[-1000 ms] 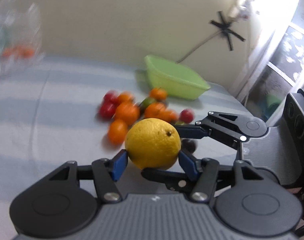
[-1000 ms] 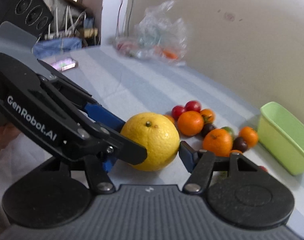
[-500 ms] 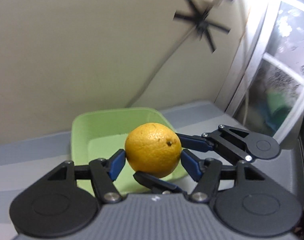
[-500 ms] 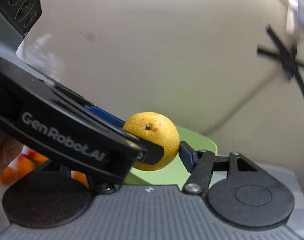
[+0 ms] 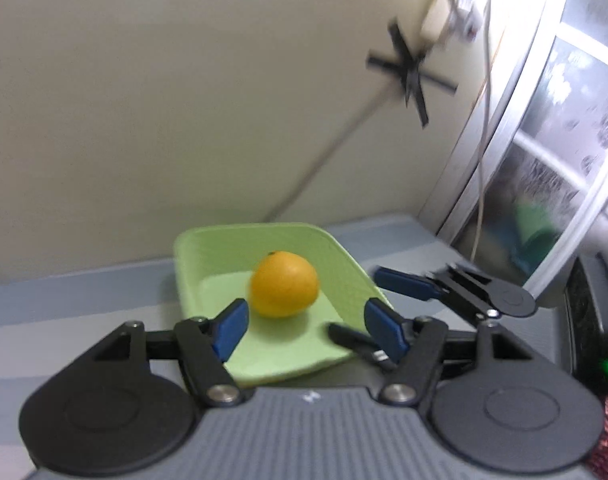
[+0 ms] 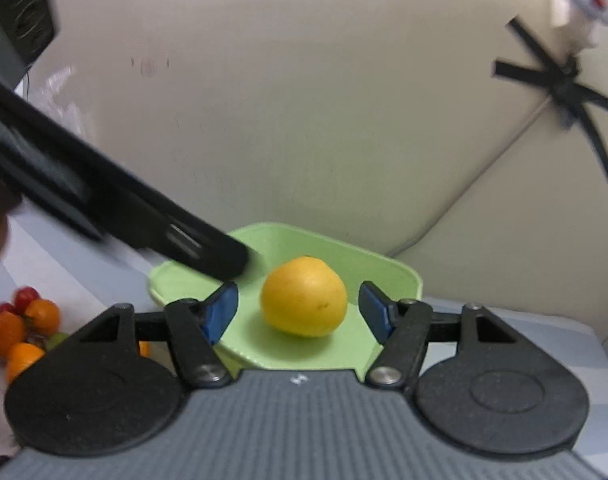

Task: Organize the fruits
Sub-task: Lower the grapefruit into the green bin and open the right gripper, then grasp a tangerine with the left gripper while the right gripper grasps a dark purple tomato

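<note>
From the left wrist view, the left gripper hangs over the near edge of the green tray, its jaws spread wide with nothing between them. The big orange sits on the tray floor, just ahead of the blue pads and apart from both. The right gripper shows at the right, over the tray's right rim, also spread.

From the right wrist view, the right gripper is likewise wide open, and the orange rests in the tray between and beyond its pads, touching neither. Past the tray's left edge, a heap of small fruits lies on the tabletop.

This looks like the drop-off step for the orange, just completed. Next, I'd judge, one gripper must go over to the heap, pick a single fruit and close on it gently.
</note>
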A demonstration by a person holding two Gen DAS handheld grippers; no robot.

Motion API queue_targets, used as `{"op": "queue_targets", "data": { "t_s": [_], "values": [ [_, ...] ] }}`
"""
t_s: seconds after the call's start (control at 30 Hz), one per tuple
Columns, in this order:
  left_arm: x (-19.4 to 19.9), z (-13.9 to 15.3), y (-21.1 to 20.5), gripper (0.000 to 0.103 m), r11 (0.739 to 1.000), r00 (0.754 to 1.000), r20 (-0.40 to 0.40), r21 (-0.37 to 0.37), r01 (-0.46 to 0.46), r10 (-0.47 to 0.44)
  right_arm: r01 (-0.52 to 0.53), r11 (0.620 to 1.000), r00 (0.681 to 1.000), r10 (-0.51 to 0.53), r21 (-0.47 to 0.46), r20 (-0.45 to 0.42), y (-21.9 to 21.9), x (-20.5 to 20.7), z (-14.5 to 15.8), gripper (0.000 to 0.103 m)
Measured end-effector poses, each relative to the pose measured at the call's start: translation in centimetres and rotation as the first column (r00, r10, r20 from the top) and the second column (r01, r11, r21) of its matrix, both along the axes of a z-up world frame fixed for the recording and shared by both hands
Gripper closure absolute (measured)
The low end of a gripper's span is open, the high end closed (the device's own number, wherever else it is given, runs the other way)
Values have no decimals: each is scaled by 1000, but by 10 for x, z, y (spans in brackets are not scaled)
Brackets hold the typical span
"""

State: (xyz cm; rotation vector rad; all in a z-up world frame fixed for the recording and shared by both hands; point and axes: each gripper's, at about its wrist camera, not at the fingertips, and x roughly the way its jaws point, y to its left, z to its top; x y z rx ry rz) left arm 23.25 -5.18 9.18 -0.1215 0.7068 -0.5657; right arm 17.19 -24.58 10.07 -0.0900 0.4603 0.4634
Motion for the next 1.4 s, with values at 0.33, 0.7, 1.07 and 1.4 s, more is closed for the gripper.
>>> {"op": "queue_targets", "data": {
  "t_s": [0.33, 0.7, 1.07, 1.4],
  "values": [
    [-111, -15, 126, 38, 978, 978, -46, -28, -206, 204, -89, 982, 978, 118, 165, -172, 0, -84, 6, 83],
    [-150, -29, 33, 38, 965, 990, 127, 260, 19, -53, -217, 975, 953, 224, 53, -204, 54, -130, -20, 78],
    [-114, -61, 13, 47, 947, 995, 47, 315, 67, -86, -242, 970, 954, 236, -13, -184, 69, -118, -35, 68],
    [-117, -50, 33, 86, 975, 995, 40, 207, 87, -97, -210, 978, 965, 208, 6, -159, 58, -131, -27, 77]
  ]
}}
